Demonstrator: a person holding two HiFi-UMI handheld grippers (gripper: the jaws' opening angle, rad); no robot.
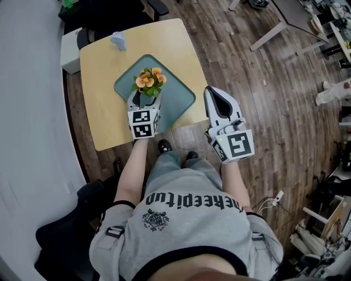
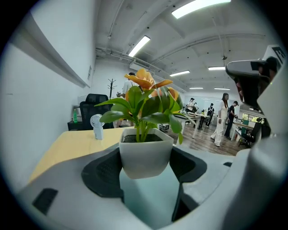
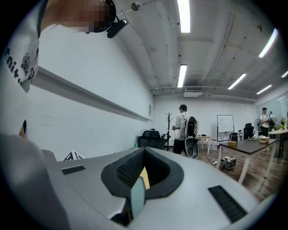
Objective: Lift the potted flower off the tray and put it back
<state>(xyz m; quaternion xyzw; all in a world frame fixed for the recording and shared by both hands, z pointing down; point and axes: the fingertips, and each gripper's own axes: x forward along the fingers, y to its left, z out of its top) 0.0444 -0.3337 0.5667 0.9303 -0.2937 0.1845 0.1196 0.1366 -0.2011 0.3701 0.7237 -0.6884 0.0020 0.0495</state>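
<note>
The potted flower (image 1: pixel 149 81), orange blooms over green leaves in a white pot (image 2: pixel 145 155), is over the middle of the teal tray (image 1: pixel 181 97) on the wooden table (image 1: pixel 104 71). My left gripper (image 1: pixel 143 103) is shut on the pot, with a dark pad pressed to each side (image 2: pixel 105 168). The tray (image 2: pixel 148 197) shows under the pot's rounded base; I cannot tell whether they touch. My right gripper (image 1: pixel 215 97) hovers at the tray's right corner by the table edge, shut and holding nothing (image 3: pixel 143 155).
A small white fan (image 1: pixel 118 40) stands at the table's far edge, also seen behind the pot (image 2: pixel 96 127). Dark office chairs (image 1: pixel 104 13) sit beyond the table. People, desks and a coat stand (image 3: pixel 170 123) fill the room behind. Wooden floor lies to the right.
</note>
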